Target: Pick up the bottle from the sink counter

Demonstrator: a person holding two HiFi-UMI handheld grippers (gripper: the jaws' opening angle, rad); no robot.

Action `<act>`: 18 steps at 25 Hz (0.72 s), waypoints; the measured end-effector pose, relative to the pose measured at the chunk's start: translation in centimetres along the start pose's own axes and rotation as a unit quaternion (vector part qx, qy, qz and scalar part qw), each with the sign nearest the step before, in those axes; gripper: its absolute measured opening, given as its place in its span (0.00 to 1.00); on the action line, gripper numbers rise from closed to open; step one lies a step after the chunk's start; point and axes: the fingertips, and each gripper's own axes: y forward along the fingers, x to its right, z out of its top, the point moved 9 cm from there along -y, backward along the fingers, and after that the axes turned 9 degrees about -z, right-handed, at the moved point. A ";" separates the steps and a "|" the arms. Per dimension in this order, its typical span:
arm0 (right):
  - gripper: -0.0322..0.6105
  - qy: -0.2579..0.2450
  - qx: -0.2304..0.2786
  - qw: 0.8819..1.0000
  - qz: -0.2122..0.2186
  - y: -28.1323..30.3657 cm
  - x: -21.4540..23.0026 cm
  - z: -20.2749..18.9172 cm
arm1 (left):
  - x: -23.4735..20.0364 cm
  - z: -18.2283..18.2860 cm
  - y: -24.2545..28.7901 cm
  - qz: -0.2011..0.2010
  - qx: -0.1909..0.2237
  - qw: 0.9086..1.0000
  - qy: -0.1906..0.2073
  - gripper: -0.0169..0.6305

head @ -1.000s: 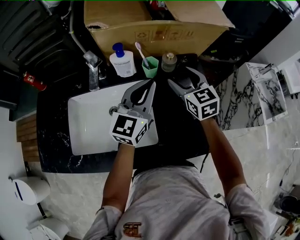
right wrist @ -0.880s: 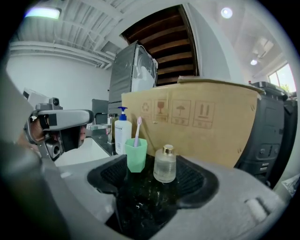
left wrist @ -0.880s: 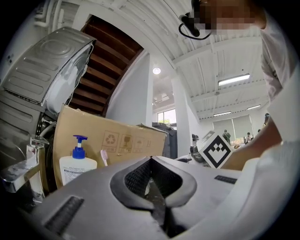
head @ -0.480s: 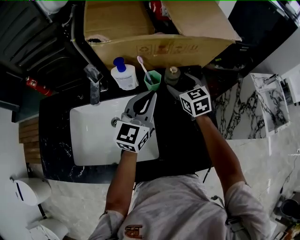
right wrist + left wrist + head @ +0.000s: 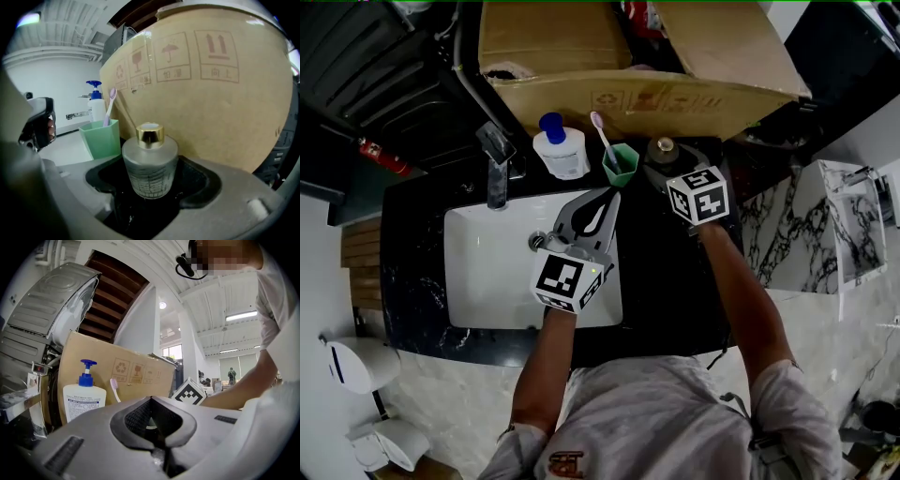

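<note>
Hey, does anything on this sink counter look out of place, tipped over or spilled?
Only the big cardboard box stands out: it sits at the back of the counter, an odd spot for it. The pump bottle, green cup and frosted bottle all stand upright, and nothing looks spilled.

A bathroom. At the centre of the head view a white sink (image 5: pixel 478 272) sits in a black marbled sink counter (image 5: pixel 412 246), with a faucet (image 5: pixel 497 171) at its upper edge. To the right of the faucet stand a pump bottle (image 5: pixel 561 152) and a toothbrush (image 5: pixel 602 131) in a green cup (image 5: pixel 622 165). Pale marble floor (image 5: pixel 825 309) fills the lower right.
</note>
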 end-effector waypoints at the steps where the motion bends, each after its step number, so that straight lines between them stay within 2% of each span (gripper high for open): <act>1: 0.59 -0.001 -0.003 1.000 0.001 0.3 0.0 0.0 | -0.1 -0.1 0.0 0.001 -0.001 1.000 -0.001 0.03; 9: 0.57 -0.020 -0.030 0.999 0.000 1.3 -0.1 0.2 | 0.0 -0.5 0.2 0.002 -0.005 1.000 -0.005 0.03; 18: 0.57 -0.020 -0.016 1.000 -0.001 1.5 -0.2 0.6 | 0.4 -0.3 -0.3 0.007 -0.013 1.000 -0.009 0.03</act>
